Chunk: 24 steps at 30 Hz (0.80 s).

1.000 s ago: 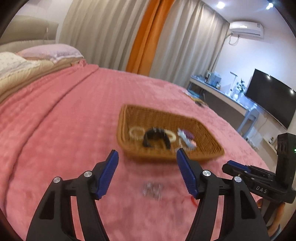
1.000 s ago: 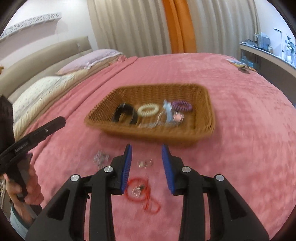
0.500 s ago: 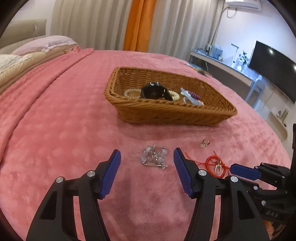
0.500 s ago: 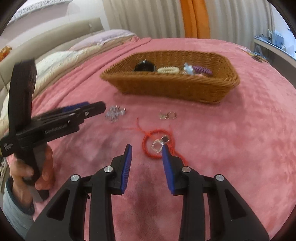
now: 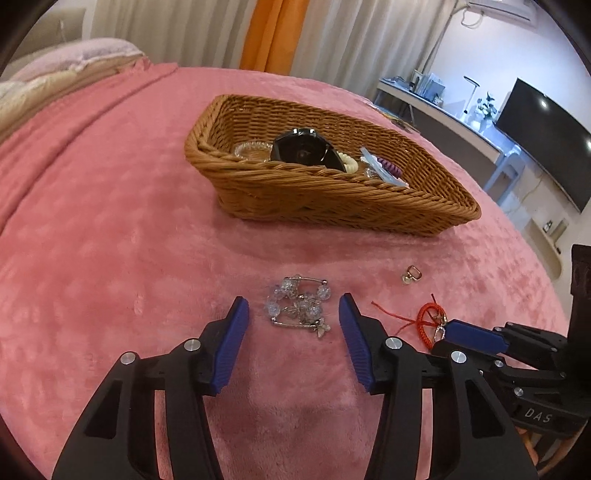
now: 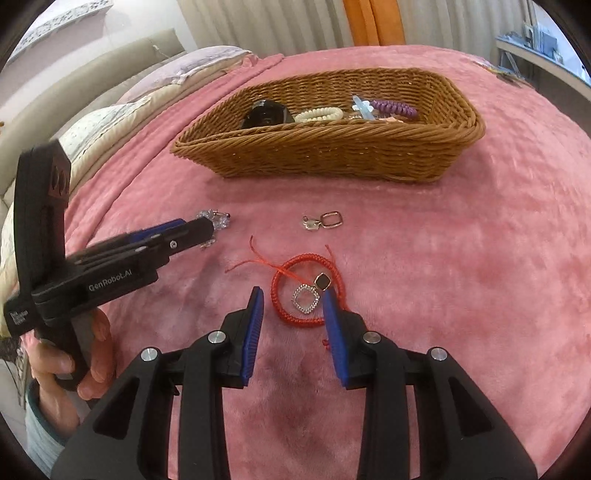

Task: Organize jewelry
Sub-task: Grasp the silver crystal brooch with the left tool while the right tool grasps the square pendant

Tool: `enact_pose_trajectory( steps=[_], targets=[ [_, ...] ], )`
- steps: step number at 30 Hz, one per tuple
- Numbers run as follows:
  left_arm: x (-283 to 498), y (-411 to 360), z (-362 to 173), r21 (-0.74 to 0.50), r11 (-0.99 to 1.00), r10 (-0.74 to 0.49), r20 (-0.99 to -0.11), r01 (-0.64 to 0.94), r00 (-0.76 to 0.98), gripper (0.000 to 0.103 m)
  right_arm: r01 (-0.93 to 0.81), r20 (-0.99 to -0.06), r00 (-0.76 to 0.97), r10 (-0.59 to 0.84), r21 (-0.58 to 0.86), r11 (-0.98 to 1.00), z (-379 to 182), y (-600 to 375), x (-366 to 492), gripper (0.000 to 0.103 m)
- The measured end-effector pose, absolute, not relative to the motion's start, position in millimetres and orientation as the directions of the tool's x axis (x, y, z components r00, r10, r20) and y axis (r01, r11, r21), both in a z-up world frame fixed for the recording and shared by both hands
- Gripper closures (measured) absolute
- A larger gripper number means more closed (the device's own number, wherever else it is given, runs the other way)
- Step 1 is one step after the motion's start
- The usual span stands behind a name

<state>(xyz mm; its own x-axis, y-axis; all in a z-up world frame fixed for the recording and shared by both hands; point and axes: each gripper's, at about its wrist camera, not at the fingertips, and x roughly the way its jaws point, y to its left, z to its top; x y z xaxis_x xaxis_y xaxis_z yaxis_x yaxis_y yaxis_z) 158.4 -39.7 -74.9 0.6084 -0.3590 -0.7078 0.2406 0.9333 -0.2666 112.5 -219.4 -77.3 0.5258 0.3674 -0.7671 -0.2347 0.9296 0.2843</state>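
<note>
A pink bed blanket (image 5: 110, 240) is filling the frame, an orange curtain (image 5: 275, 33) is hanging at the top, and a dark television (image 5: 546, 129) is standing at upper right.

Left gripper (image 5: 293, 314), black-framed with ribbed blue pads, points steeply downward; its jaws are closing, pads apart and pressing on nothing. A bare hand (image 6: 70, 363) with a blue-grey sleeve cuff grasps its handle (seen from the right wrist view). Right gripper (image 6: 293, 301), same black and blue build, also angles down, jaws parted at a narrower gap, pads clear of contact.
</note>
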Motion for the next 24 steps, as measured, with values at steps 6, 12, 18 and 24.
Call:
enact_pose_trajectory(
  steps=[6,12,18,24],
  targets=[
    [158.4,-42.5,-75.6,-0.261,0.934,-0.357,-0.710,0.244,0.607,0.055,-0.176,-0.736,0.526,0.426,0.396,0.901,-74.7,-235.2,122.2,0.073],
    [161.6,-46.2,-77.5,-0.244,0.940,-0.340,-0.722,0.238,0.602,0.059,-0.185,-0.777,0.513,0.365,0.315,0.931,-80.4,-221.2,124.6,0.079],
    [166.5,-42.9,-80.0,-0.262,0.939,-0.343,-0.729,0.221,0.592,0.073,-0.178,-0.769,0.518,0.375,0.331,0.927,-83.5,-226.3,123.5,0.099],
    [164.3,-44.4,-79.3,-0.260,0.939,-0.344,-0.721,0.225,0.602,0.079,-0.200,-0.743,0.536,0.401,0.350,0.915,-79.7,-228.5,118.6,0.100]
  ],
)
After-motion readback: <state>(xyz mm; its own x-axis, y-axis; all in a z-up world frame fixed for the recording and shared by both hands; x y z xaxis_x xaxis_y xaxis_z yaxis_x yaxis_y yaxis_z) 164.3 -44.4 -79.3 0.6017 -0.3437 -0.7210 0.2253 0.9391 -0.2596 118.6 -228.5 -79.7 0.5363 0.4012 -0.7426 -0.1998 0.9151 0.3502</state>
